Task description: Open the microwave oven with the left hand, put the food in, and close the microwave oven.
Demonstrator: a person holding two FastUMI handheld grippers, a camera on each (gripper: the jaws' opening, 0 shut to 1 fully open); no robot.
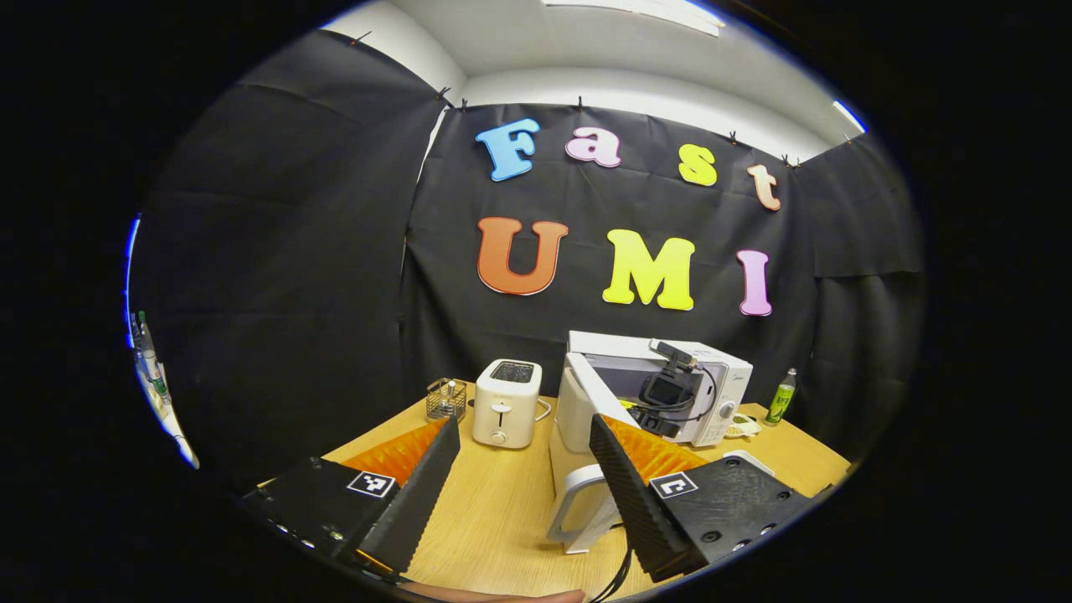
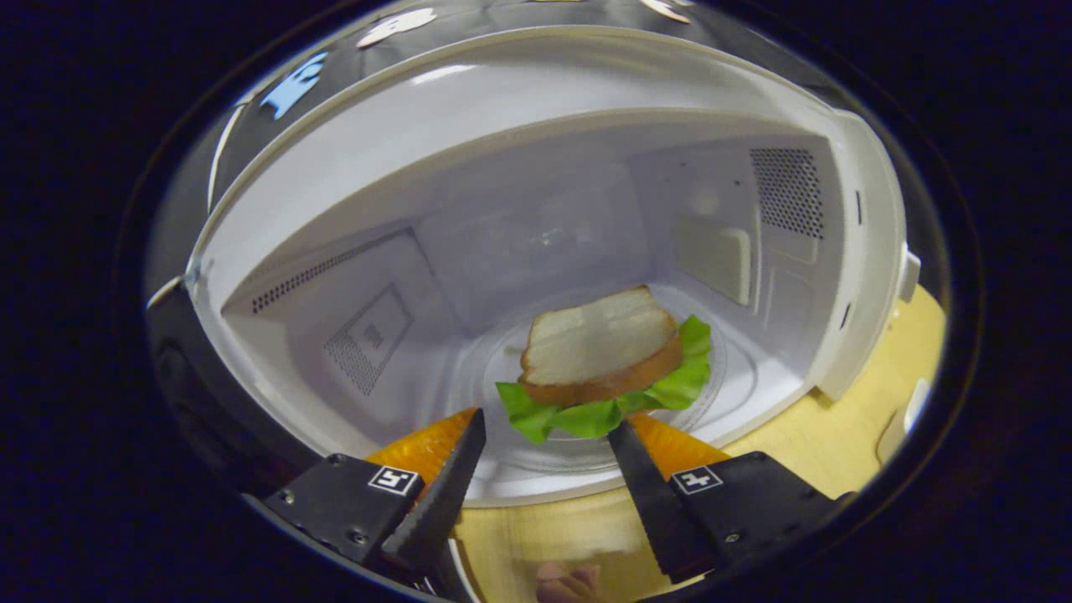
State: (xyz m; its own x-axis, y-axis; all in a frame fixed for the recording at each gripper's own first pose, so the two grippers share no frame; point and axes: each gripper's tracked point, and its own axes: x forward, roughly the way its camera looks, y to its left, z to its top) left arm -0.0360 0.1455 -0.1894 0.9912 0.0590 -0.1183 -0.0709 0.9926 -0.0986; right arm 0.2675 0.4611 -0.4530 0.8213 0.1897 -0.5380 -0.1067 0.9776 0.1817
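In the left gripper view, a wire basket (image 1: 445, 399) sits left of the microwave (image 1: 670, 394), then a white toaster (image 1: 507, 403), with bare wooden table (image 1: 494, 511) before them. The left gripper (image 1: 525, 440) hangs with fingers apart, holding nothing. The microwave door (image 1: 590, 398) stands open; the right gripper (image 1: 666, 394) reaches into the cavity. A green bottle (image 1: 781, 397) stands right of the microwave. In the right gripper view, the right gripper (image 2: 544, 431) is spread apart at the cavity's front edge, and the sandwich (image 2: 607, 360) lies on the turntable (image 2: 720, 394), free of the walls.
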